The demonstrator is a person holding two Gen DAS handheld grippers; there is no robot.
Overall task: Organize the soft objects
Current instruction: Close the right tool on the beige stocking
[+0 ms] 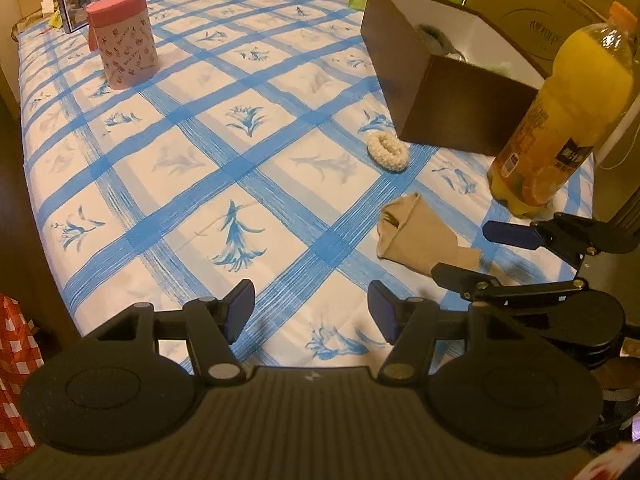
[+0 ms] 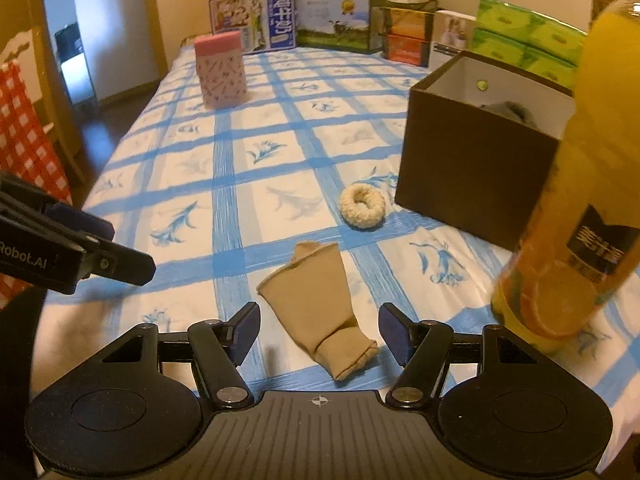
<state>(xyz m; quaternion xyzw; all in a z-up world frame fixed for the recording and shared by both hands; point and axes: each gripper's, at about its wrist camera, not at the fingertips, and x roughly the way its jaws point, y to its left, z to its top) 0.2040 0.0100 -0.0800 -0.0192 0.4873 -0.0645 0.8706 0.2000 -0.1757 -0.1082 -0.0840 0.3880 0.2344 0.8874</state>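
My right claw (image 2: 319, 334) hangs over the sock (image 2: 320, 316), jaws apart, nothing gripped, straddling it for a pinch. Left claw (image 1: 311, 314) waits apart over bare cloth. Box (image 2: 472, 168) stands nearby for the drop.

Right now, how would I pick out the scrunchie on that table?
Find the dark brown open box on the blue-checked tablecloth. Just off its near left corner lies the scrunchie, a cream, fuzzy ring with a hole through it. The beige sock nearer the camera is flat and folded, not ring-shaped.
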